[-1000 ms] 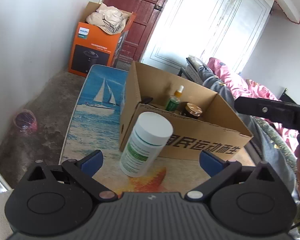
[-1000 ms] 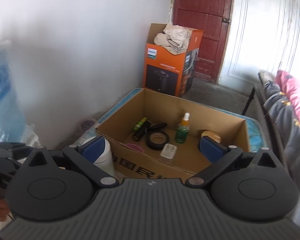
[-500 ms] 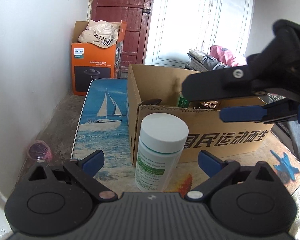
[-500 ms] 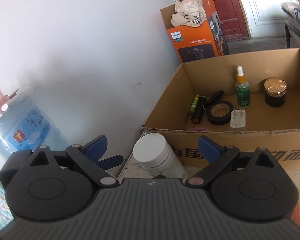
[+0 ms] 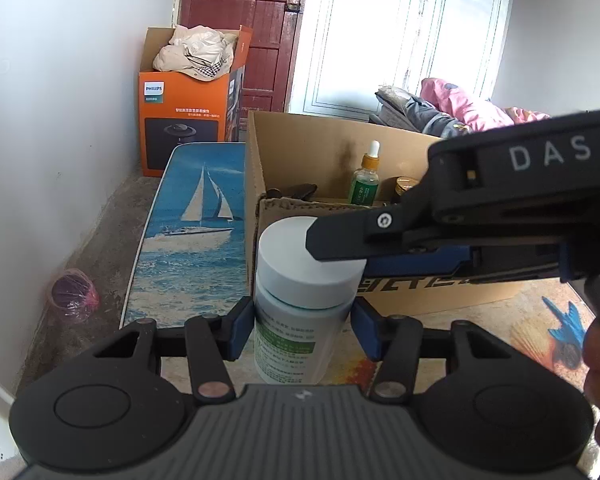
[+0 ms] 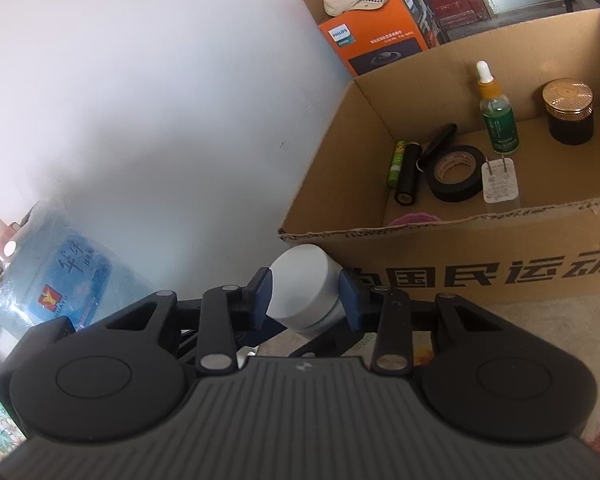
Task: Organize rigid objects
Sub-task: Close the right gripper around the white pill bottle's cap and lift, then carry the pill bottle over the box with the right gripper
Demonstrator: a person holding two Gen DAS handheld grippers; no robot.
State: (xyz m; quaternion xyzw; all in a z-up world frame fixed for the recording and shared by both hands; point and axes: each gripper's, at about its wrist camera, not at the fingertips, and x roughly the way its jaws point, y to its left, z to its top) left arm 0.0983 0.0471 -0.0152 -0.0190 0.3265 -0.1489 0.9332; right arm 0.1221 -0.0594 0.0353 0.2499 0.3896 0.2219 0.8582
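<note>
A white pill bottle (image 5: 300,312) with a green label and a white cap (image 6: 302,286) stands on the table in front of a cardboard box (image 5: 440,288). My left gripper (image 5: 302,330) is shut on the bottle's body. My right gripper (image 6: 304,300) is shut on its cap from the side; it also shows in the left wrist view (image 5: 340,252). In the box (image 6: 500,240) lie a green dropper bottle (image 6: 498,120), a dark jar with a gold lid (image 6: 568,114), a roll of black tape (image 6: 456,174), a white charger plug (image 6: 500,182) and dark tubes (image 6: 410,170).
The table top (image 5: 192,216) shows a sailboat picture. An orange Philips carton (image 5: 188,120) with cloth in it stands behind by a red door. A white wall is on the left. A blue water jug (image 6: 56,276) stands at the left. Clothes (image 5: 460,112) lie at the right.
Both grippers have closed in on the pill bottle. The left has shut on its body, and the right has swung in from the right and shut on its cap.
</note>
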